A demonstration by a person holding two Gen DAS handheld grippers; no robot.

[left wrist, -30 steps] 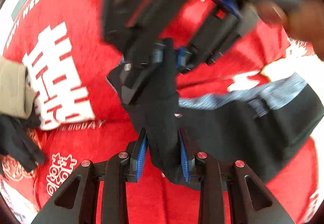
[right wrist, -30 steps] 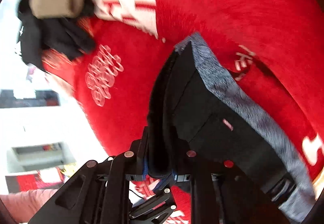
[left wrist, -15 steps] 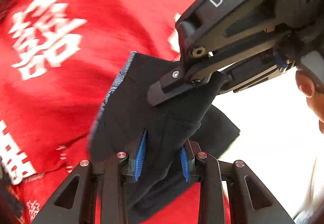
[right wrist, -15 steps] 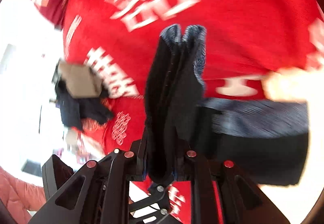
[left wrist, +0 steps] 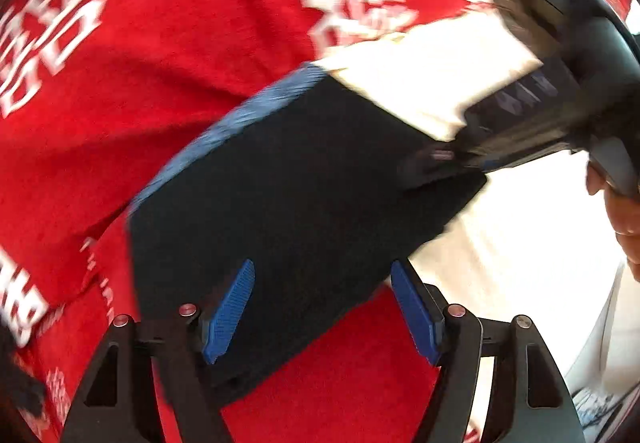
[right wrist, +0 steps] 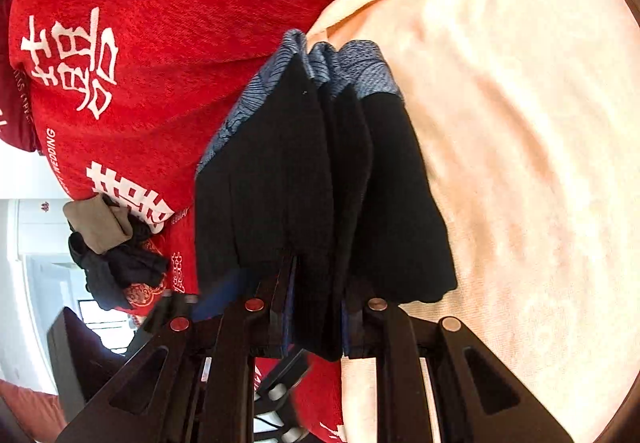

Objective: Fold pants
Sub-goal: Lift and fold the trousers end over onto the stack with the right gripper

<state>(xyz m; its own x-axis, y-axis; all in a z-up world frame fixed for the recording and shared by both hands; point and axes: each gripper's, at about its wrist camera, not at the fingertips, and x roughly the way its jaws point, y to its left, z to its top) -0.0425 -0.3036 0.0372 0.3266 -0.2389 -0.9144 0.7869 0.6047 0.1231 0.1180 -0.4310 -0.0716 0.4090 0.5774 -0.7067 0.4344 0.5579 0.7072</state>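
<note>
Letting go of the folded pants (left wrist: 288, 195) with the left gripper (left wrist: 322, 311): jaws just been opening, now parted wide. Blue pads (left wrist: 228, 311) clear of the cloth on both sides, the black bundle lying between and under them but pressed by neither. Clamping the same bundle with the right gripper (right wrist: 318, 317): nearly closed, pinching several stacked layers at their near edge, grey-blue waistband fanned out toward 12 o'clock.

Looks like the close of a fold, with the bundle over the line where the red blanket (left wrist: 160, 63) meets the cream sheet (right wrist: 520, 123). Calls next, probably, for drawing the left gripper back toward 6 o'clock without snagging the cloth, then lowering and flattening the stack before freeing the right grip. Risks a sprung-open fold if dropped loosely.

From the left wrist: shows the pants broadside, spread from 8 to 3 o'clock over the blanket, with the right gripper biting the corner at 3 o'clock and a hand (left wrist: 616, 203) behind it. Blurred, so cannot tell whether the bundle rests flat.

From the right wrist: shows the stack edge-on, its layers distinct. Adds a heap of tan and dark clothes (right wrist: 108, 243) at 8 o'clock, absent from the other view.
</note>
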